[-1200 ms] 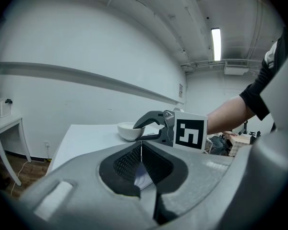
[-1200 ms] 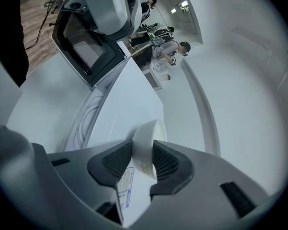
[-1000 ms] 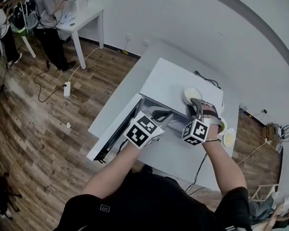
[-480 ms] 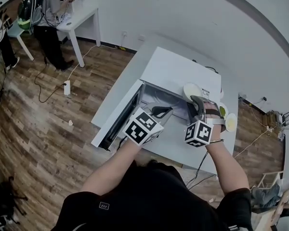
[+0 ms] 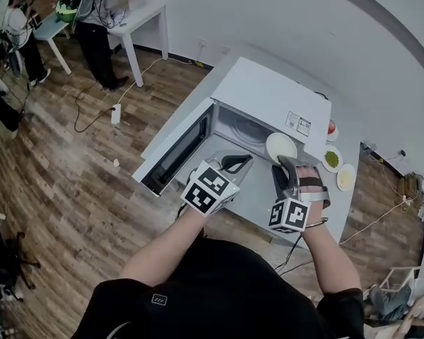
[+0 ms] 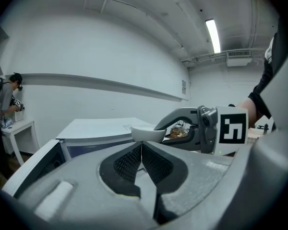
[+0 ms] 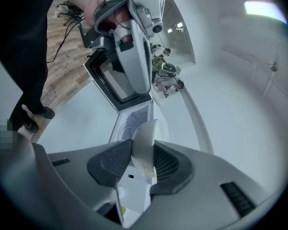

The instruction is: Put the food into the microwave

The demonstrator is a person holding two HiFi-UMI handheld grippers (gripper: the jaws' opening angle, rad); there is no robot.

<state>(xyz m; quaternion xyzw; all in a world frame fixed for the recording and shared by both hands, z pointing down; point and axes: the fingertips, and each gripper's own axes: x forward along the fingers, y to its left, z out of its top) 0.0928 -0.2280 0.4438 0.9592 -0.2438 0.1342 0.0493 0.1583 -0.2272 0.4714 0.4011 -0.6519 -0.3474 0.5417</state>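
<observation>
The right tool [image 7: 143, 151] grips the rim of a white bowl [image 5: 281, 147] at centre frame, at the mouth of the open microwave [image 5: 272, 96]; the bowl's contents cannot be determined. The left tool [image 6: 141, 145] is closed and empty. At right of frame, one plate [image 5: 331, 159] holds green food.

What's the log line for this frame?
right gripper: shut on bowl rim | left gripper: shut, empty | microwave door: open | bowl: at microwave opening
</observation>
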